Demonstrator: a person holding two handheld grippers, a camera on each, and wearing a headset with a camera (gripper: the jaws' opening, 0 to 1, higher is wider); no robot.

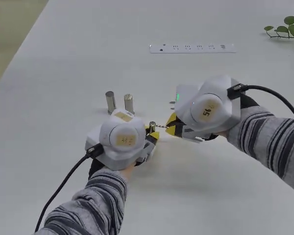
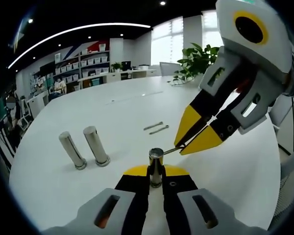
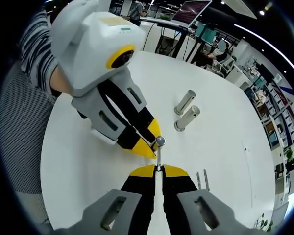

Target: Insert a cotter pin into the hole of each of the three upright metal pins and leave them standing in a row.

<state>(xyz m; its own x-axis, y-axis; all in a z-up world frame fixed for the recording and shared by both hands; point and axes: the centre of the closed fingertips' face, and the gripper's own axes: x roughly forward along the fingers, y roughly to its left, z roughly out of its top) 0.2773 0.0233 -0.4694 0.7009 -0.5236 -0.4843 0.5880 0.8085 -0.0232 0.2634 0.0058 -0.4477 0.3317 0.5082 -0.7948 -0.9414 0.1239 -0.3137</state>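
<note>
Table [image 1: 88, 58]: three pins [image 1: 110, 102], one clamped by left gripper [image 3: 148, 141]; right gripper [image 2: 182, 146] pinches cotter pin [image 3: 159, 157]

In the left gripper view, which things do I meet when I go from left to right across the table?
standing silver metal pin → second standing silver metal pin → clamped silver metal pin → thin metal cotter pin → yellow-tipped right gripper

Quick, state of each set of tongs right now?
Left tongs: shut on a metal pin.
Right tongs: shut on a cotter pin.
</note>
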